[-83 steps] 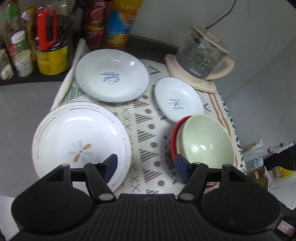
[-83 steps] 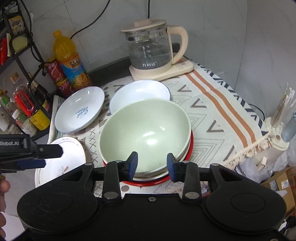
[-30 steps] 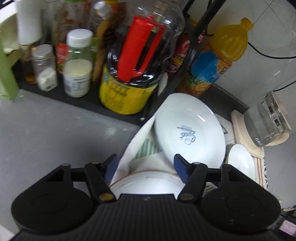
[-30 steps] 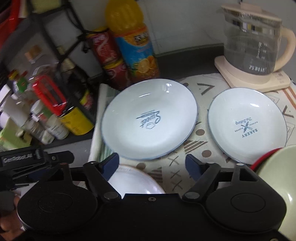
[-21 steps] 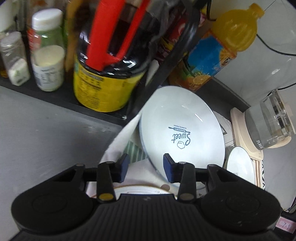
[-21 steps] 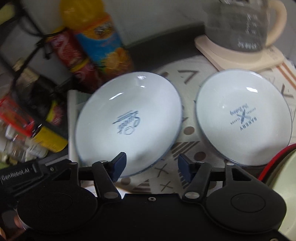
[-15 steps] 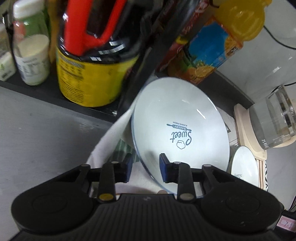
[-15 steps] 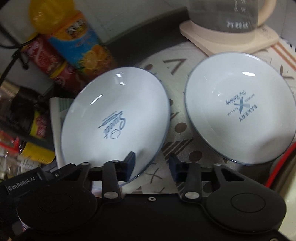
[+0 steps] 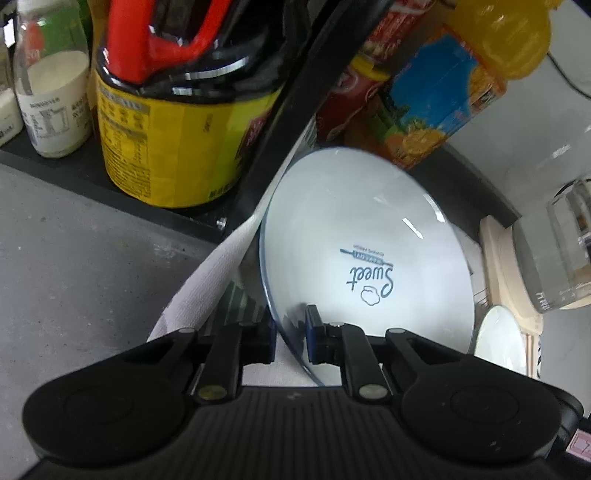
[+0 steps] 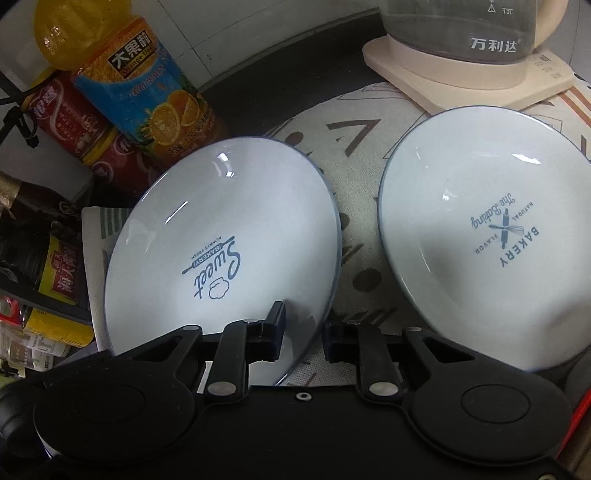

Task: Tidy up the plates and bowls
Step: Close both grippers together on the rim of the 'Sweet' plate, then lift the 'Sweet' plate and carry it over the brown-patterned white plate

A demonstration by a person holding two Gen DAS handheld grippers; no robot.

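Observation:
A white plate printed "Sweet" (image 9: 369, 240) (image 10: 221, 229) lies on the patterned cloth (image 10: 354, 155), close to the bottle rack. My left gripper (image 9: 290, 332) is shut on its near left rim, one finger inside the plate and one outside. My right gripper (image 10: 303, 336) straddles the near right rim of the same plate. Its jaws are closing, and a thin gap still shows between the rim and the outer finger. A second white plate printed "Bakery" (image 10: 480, 229) (image 9: 500, 339) lies to the right, apart from both grippers.
An orange drink bottle (image 10: 140, 85), red cans (image 10: 74, 118) and a yellow-labelled jar (image 9: 177, 140) crowd the rack just behind the Sweet plate. A black rack post (image 9: 288, 103) slants over the plate's far left edge. A glass kettle (image 10: 461, 33) stands at the back right.
Both grippers came down onto the Sweet plate and their jaws narrowed around its near rim. The left one has shut on it.

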